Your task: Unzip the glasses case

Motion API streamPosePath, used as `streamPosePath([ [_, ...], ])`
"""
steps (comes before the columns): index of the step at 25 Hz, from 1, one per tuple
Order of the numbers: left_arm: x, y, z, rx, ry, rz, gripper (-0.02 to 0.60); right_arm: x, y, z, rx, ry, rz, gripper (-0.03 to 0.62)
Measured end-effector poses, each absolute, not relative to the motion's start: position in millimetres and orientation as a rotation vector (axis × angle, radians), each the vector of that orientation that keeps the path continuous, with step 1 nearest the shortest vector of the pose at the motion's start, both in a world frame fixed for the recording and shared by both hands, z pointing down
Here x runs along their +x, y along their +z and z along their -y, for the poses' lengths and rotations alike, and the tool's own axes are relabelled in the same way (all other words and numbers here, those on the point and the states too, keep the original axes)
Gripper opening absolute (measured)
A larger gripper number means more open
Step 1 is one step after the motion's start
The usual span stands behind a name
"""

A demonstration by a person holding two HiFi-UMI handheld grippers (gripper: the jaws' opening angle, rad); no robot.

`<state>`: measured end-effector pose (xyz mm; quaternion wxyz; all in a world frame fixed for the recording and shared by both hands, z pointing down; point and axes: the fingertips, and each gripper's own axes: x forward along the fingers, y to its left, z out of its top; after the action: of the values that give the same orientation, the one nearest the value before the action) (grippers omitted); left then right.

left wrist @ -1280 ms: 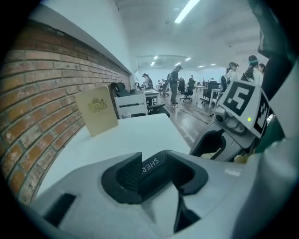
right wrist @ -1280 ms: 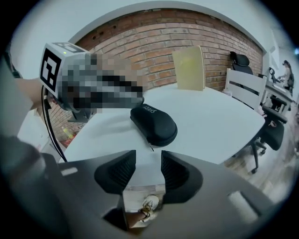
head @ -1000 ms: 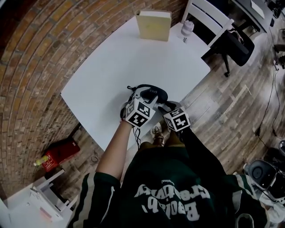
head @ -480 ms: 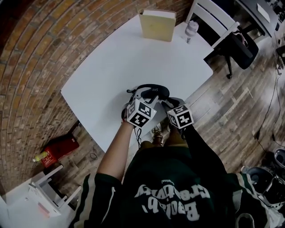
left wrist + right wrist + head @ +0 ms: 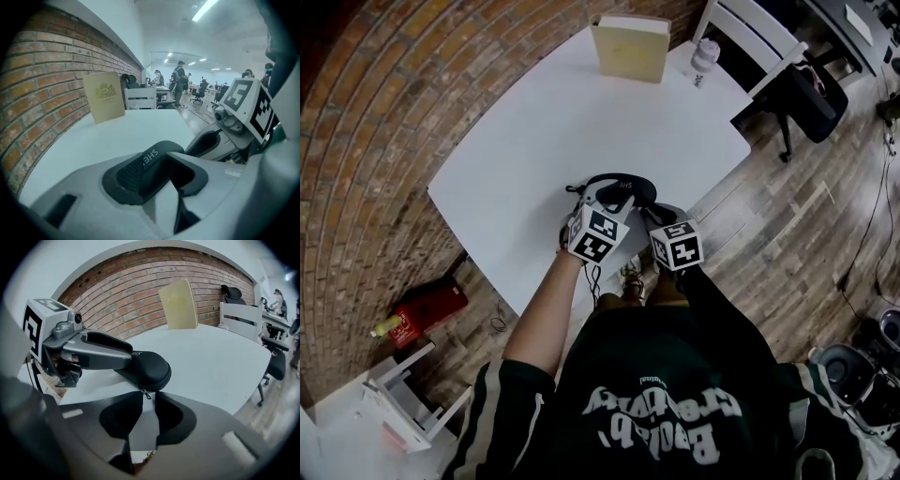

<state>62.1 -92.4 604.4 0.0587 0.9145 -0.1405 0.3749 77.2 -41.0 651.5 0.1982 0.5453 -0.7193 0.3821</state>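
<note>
A black zipped glasses case (image 5: pixel 623 187) lies near the front edge of the white table (image 5: pixel 534 141). My left gripper (image 5: pixel 602 200) comes at it from the near left and is shut on its left end; in the left gripper view the case (image 5: pixel 150 161) fills the gap of that gripper (image 5: pixel 161 180). My right gripper (image 5: pixel 654 218) sits at the case's near right end. Its jaws have just been closing. The small metal zipper pull (image 5: pixel 146 394) hangs from the case (image 5: pixel 145 369) between the tips of the right gripper (image 5: pixel 149 402), with a slit of daylight left.
A tan book (image 5: pixel 628 49) stands upright at the table's far edge, with a small bottle (image 5: pixel 704 58) beside it. A white chair (image 5: pixel 750 37) and a black office chair (image 5: pixel 806 94) stand beyond the table. The front table edge lies just under both grippers.
The right gripper has edged in toward the case's near end. The left gripper and the case have stayed where they were.
</note>
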Motion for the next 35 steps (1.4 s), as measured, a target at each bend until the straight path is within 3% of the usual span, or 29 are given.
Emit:
streamPosePath([
  [1,61.5,604.5,92.6,2.767,1.132,0.428,0.150,74.6,651.2,40.6,1.514,1.061,2.017,0.078],
  [2,61.1,604.4,92.8,2.767,1.127,0.432,0.150,72.1,650.7,40.2,1.503,1.045,2.021,0.018],
  [35,60.1,604.4,91.2,2.772,1.099,0.478,0.143,104.5,650.7,39.3,1.412,0.750,1.922,0.014],
])
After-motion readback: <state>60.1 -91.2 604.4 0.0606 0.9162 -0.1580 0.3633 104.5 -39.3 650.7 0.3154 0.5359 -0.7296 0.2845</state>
